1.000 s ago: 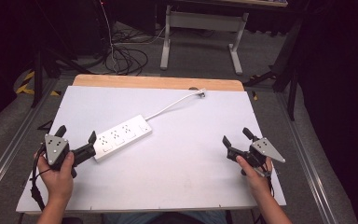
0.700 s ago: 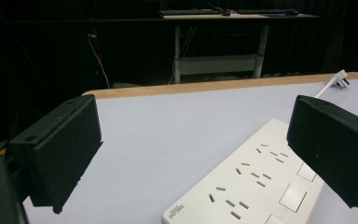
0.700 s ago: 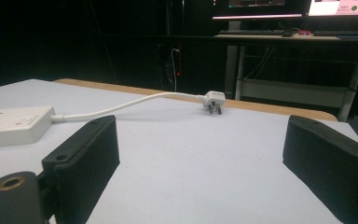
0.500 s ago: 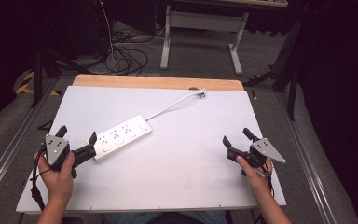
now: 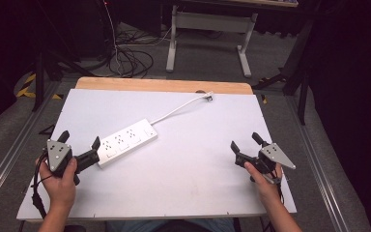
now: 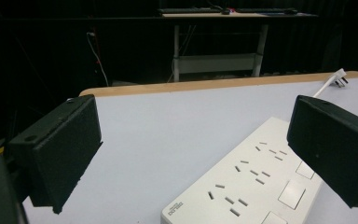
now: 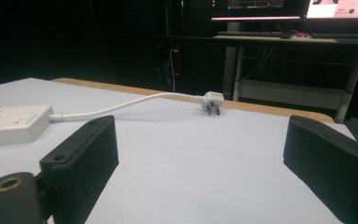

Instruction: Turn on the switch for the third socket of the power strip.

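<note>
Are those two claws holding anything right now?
No. The left gripper sits open beside the power strip end, and the right gripper is open over bare table.

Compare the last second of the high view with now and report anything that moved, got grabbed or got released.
Nothing visibly changed. The white plastic power strip with its cord and plug lies where it was, untouched; the left gripper sits open at the strip's near end, and the right gripper rests open on the grey-white tabletop.

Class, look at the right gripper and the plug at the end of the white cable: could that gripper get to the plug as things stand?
Probably yes. The right gripper is open, and bare table lies between it and the plug near the far edge. The power strip sits off to the side, out of its path.
</note>
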### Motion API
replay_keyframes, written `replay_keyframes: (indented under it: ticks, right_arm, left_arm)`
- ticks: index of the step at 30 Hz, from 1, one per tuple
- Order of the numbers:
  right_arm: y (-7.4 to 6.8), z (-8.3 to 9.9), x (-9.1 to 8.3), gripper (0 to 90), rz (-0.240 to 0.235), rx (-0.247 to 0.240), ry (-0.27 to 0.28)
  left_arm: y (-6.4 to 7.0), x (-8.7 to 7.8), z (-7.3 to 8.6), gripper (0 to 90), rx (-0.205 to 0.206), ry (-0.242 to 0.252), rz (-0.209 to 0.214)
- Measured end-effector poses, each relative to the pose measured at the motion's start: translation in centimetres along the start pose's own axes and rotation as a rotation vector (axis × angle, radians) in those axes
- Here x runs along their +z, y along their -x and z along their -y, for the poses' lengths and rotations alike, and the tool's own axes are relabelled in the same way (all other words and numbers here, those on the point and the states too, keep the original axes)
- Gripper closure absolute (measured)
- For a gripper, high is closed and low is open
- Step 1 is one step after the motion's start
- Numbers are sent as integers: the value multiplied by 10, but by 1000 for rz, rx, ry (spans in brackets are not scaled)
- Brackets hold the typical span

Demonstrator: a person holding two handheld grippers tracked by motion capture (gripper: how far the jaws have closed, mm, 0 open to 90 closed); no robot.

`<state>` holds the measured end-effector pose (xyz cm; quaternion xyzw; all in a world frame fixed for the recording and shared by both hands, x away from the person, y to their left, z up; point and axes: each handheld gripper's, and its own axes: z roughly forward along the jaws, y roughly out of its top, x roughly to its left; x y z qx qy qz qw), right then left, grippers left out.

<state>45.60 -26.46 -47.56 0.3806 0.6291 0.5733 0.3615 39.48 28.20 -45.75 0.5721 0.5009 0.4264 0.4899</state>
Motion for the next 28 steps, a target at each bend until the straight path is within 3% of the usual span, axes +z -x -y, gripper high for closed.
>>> replay_keyframes:
  ticks: [12,28]
  right_arm:
    - [0,0,0,108,26,-2,8]
    - [1,1,1,124,11,2,-7]
  left_arm:
    - [-1,0,0,35,-6,-3,1]
    - [-2,2,1,33,-8,-8,-1]
